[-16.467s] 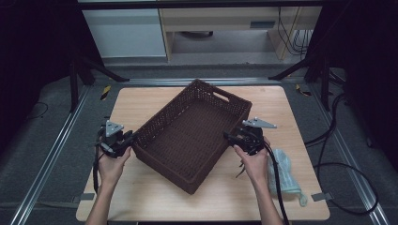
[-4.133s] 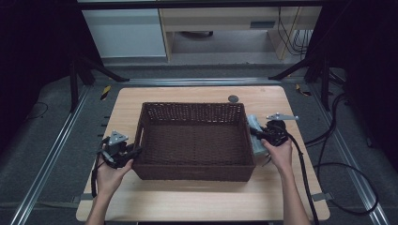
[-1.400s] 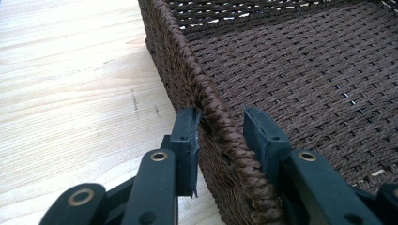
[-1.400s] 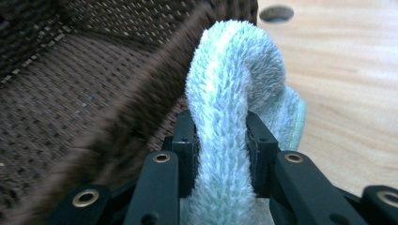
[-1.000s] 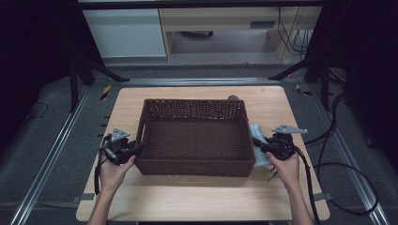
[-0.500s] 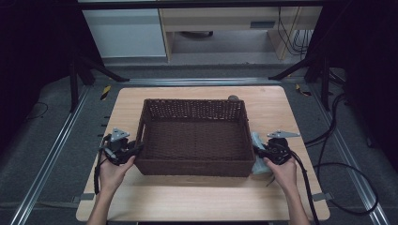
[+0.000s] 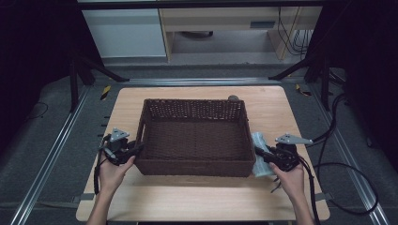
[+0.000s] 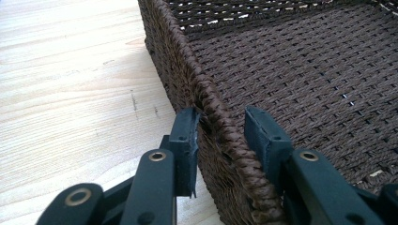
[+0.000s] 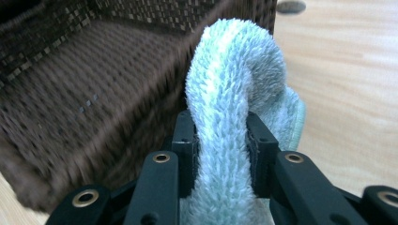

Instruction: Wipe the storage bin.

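An empty dark brown wicker basket [image 7: 195, 168] sits square in the middle of the wooden table [image 7: 197, 199]. My left gripper [image 7: 135, 151] is at its near left corner. In the left gripper view the jaws [image 8: 219, 129] straddle the basket rim [image 8: 213, 105]: the outer pad touches the weave, the inner pad stands clear of it. My right gripper [image 7: 261, 154] is beside the basket's right wall, shut on a fluffy pale green cloth [image 7: 259, 162]. In the right gripper view the cloth [image 9: 237, 89] bulges up between the pads [image 9: 220, 129], next to the basket wall [image 9: 94, 89].
A small dark round object [image 7: 233, 98] lies on the table just behind the basket's far right corner; the right gripper view shows this round object [image 9: 290, 6] too. Bare wood runs along the table's near edge and right side. Cables [image 7: 347, 187] trail off to the right.
My right gripper has slid a little toward the near edge along the basket's right side, carrying the cloth. The left gripper and the basket have stayed put.
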`<state>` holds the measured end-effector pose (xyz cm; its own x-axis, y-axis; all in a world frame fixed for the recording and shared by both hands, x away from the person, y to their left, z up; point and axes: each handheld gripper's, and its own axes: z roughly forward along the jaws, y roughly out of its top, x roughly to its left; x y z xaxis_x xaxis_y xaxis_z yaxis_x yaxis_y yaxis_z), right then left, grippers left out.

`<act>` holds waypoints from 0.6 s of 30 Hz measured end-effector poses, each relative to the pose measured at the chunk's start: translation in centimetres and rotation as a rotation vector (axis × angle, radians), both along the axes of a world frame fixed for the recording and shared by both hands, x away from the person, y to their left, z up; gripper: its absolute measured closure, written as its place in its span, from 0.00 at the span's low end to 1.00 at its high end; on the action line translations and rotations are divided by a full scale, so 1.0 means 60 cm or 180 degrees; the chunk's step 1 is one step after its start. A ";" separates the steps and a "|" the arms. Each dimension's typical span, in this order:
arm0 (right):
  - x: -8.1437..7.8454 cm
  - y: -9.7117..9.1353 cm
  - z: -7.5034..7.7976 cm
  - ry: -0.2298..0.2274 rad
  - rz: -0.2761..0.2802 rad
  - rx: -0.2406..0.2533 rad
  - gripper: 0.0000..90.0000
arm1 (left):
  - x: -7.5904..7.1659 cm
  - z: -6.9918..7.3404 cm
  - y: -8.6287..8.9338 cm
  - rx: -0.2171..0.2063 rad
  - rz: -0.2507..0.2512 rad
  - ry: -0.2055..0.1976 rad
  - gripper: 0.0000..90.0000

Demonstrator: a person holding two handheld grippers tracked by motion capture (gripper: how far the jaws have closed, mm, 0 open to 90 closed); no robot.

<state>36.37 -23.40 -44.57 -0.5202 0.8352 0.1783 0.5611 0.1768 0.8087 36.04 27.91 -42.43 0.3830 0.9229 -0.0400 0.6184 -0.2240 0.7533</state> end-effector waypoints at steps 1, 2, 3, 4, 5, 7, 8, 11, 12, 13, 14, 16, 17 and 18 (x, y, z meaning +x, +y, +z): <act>0.000 0.001 -0.005 0.0036 0.0008 -0.0041 0.79 | 0.000 0.000 0.000 -0.0002 -0.0002 -0.0002 0.72; 0.000 0.002 -0.009 0.0057 0.0012 -0.0086 0.79 | 0.000 0.000 0.001 -0.0005 -0.0006 -0.0003 0.71; 0.000 0.003 -0.014 0.0069 0.0015 -0.0119 0.79 | 0.000 0.000 0.001 -0.0009 -0.0009 -0.0005 0.71; 0.000 0.005 -0.019 0.0108 0.0016 -0.0129 0.79 | 0.000 -0.001 0.001 -0.0013 -0.0009 -0.0006 0.71; 0.001 0.006 -0.025 0.0121 0.0020 -0.0163 0.79 | 0.000 -0.001 0.001 -0.0010 -0.0012 -0.0007 0.71; 0.001 0.008 -0.038 0.0208 0.0025 -0.0206 0.79 | 0.000 -0.001 0.001 -0.0006 -0.0013 -0.0009 0.71; 0.001 0.009 -0.045 0.0253 0.0028 -0.0241 0.79 | 0.000 -0.001 0.001 -0.0004 -0.0013 -0.0013 0.71; 0.002 0.011 -0.060 0.0343 0.0020 -0.0306 0.79 | -0.002 -0.001 0.000 0.0009 -0.0002 -0.0033 0.70; 0.002 0.010 -0.061 0.0355 0.0005 -0.0274 0.79 | -0.002 -0.001 0.001 0.0010 0.0002 -0.0040 0.69; 0.002 0.009 -0.058 0.0337 0.0003 -0.0267 0.79 | -0.002 -0.001 0.001 0.0011 -0.0001 -0.0043 0.68; -0.001 0.008 -0.055 0.0327 0.0000 -0.0261 0.79 | -0.002 -0.001 0.001 0.0011 0.0001 -0.0045 0.67; -0.008 0.004 -0.046 0.0260 -0.0007 -0.0229 0.79 | -0.002 -0.001 0.002 0.0010 0.0000 -0.0048 0.66; -0.012 -0.001 -0.038 0.0207 -0.0020 -0.0171 0.79 | -0.002 -0.001 0.002 0.0016 -0.0003 -0.0051 0.66; -0.016 -0.006 -0.029 0.0149 -0.0038 -0.0094 0.79 | -0.002 -0.002 0.002 0.0020 -0.0004 -0.0055 0.65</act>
